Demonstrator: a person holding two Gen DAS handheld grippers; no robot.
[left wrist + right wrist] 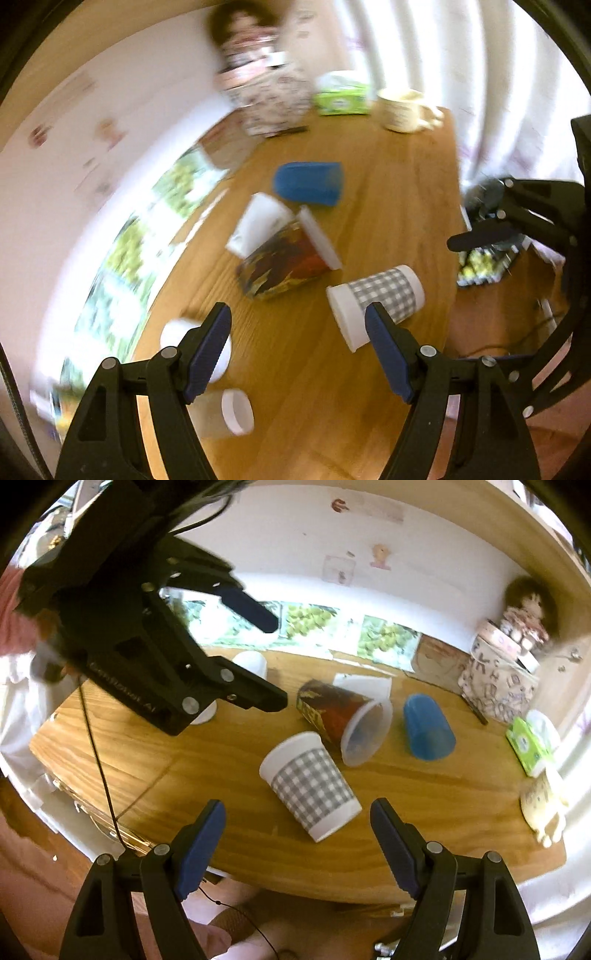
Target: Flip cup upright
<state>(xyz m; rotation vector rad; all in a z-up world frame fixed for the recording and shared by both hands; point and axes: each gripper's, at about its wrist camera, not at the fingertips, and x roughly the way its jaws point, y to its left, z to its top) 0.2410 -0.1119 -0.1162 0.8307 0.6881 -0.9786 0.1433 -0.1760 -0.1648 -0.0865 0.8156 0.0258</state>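
Tabletop [424, 812]: wooden, long; it carries every cup listed below
Left gripper [298, 339]: fingers spread wide with nothing between them; it hovers above the tabletop, the gingham cup just past its right finger tip; in the right wrist view it hangs above the tabletop, up and left of the gingham cup
Right gripper [297, 834]: fingers spread wide, gripping nothing; the gingham cup lies just ahead of the gap
Patterned bag [498, 690]: upright at the far end, well beyond the gingham cup
Dark printed cup [332, 709]: on its side, just behind the gingham cup; mouth toward the blue cup
Blue cup [428, 731]: on its side, beyond and right of the gingham cup
Gingham cup [310, 786]: on its side on the tabletop; grey-and-white check band, white rim and base; untouched by either gripper
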